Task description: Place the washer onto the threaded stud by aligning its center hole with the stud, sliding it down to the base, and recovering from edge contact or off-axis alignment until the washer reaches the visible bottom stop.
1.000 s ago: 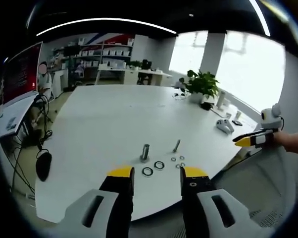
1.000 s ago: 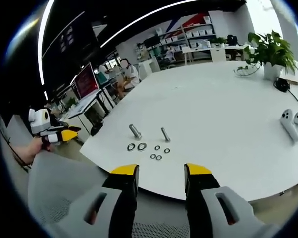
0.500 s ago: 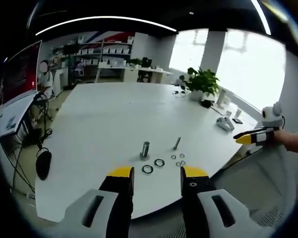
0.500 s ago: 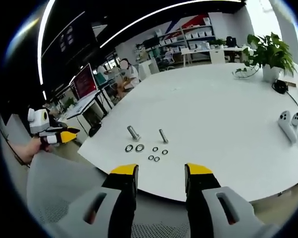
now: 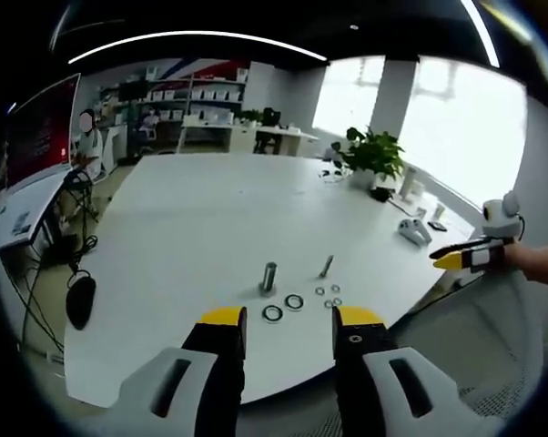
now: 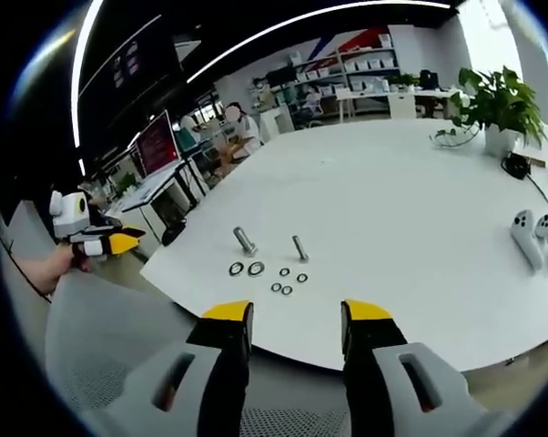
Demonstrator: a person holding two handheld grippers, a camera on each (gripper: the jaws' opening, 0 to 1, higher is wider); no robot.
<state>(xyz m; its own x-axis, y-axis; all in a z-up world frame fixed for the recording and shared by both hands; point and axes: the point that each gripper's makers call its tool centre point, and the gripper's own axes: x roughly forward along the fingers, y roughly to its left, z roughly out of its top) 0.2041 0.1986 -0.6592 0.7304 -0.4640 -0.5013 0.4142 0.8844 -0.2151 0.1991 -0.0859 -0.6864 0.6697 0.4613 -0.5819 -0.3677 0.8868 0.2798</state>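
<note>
Two metal studs stand on the white table: a thick stud and a thin stud. Two large dark washers lie beside the thick stud, and several small washers lie beside the thin one. My left gripper is open and empty, hovering off the table's near edge. My right gripper is open and empty too, short of the table edge. Each gripper appears in the other's view, held by a hand: the right gripper and the left gripper.
A potted plant and a cable sit at the table's far side. Two white controllers lie near the edge. A grey mesh chair back is below the grippers. Desks, a monitor and seated people stand beyond.
Both views have shifted slightly; the grippers stay open and nothing on the table has moved.
</note>
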